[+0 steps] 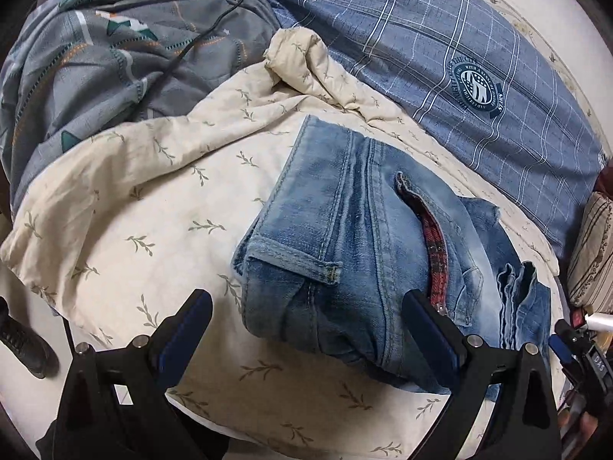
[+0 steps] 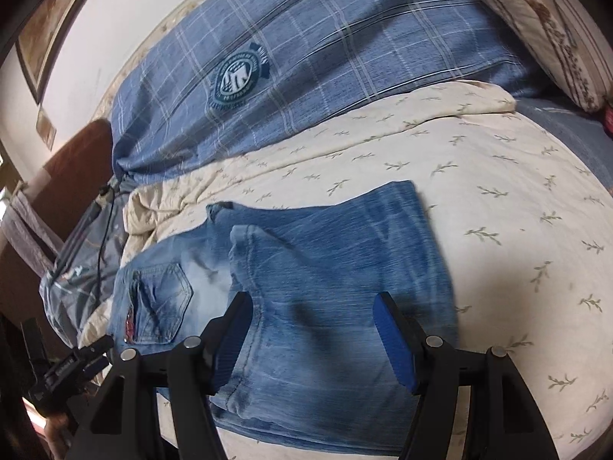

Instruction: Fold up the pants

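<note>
Faded blue jeans (image 1: 345, 237) lie folded on a cream leaf-print sheet (image 1: 153, 199). The waist end, with a belt loop and a red-lined pocket, is nearest in the left wrist view. My left gripper (image 1: 308, 299) hangs open over that end, its right finger above the denim and its left finger above the sheet. In the right wrist view the jeans (image 2: 325, 253) show a back pocket on the left and the folded legs in the middle. My right gripper (image 2: 313, 301) is open above the legs, nothing pressed between its blue pads.
A blue plaid pillow (image 1: 459, 76) lies behind the jeans, a grey patterned quilt (image 1: 95, 69) with a black cable (image 1: 184, 50) at far left. A striped cushion (image 1: 594, 249) sits at right. A black shoe (image 1: 23, 341) is on the floor by the bed's edge.
</note>
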`<action>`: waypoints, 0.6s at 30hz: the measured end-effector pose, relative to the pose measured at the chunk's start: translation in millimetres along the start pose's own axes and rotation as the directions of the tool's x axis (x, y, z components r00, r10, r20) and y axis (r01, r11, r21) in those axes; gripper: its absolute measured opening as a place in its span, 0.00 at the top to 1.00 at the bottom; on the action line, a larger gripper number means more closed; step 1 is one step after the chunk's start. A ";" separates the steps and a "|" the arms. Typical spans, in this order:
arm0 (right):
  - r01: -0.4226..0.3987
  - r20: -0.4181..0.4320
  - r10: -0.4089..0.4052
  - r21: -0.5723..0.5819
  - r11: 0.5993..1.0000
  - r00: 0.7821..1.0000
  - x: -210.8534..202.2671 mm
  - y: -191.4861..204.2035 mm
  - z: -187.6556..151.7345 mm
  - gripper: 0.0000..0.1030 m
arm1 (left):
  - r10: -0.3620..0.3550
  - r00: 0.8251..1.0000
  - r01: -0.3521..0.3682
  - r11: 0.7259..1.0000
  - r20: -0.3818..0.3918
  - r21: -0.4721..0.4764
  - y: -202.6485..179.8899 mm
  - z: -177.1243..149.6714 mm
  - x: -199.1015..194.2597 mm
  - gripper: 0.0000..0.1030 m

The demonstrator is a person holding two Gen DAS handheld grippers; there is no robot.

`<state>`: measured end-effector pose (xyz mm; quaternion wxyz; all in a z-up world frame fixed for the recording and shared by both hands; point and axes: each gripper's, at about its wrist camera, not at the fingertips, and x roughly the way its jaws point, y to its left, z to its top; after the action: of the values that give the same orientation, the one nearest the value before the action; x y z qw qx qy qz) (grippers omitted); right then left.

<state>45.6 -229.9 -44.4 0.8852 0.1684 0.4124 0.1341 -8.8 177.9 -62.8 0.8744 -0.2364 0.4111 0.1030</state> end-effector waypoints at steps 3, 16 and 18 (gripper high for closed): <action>0.007 -0.010 -0.007 -0.044 0.999 1.000 7.2 11.5 -0.9 0.33 | -0.008 1.000 0.008 1.000 -0.010 -0.001 1.5 0.4 2.3 0.04; 0.081 -0.136 -0.094 -0.102 0.992 0.986 33.8 12.6 -7.0 0.32 | -0.033 0.994 0.026 0.997 -0.103 -0.068 12.8 -2.7 20.3 0.01; 0.057 -0.113 -0.069 -0.104 0.993 0.991 27.7 13.6 -4.6 0.32 | -0.020 0.995 0.014 0.998 -0.098 -0.064 11.0 -3.9 20.2 0.00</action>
<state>58.0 -206.3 -60.6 0.8708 0.1026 0.4611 0.1362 -2.6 185.2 -84.0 0.8458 -0.2724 0.4484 0.0968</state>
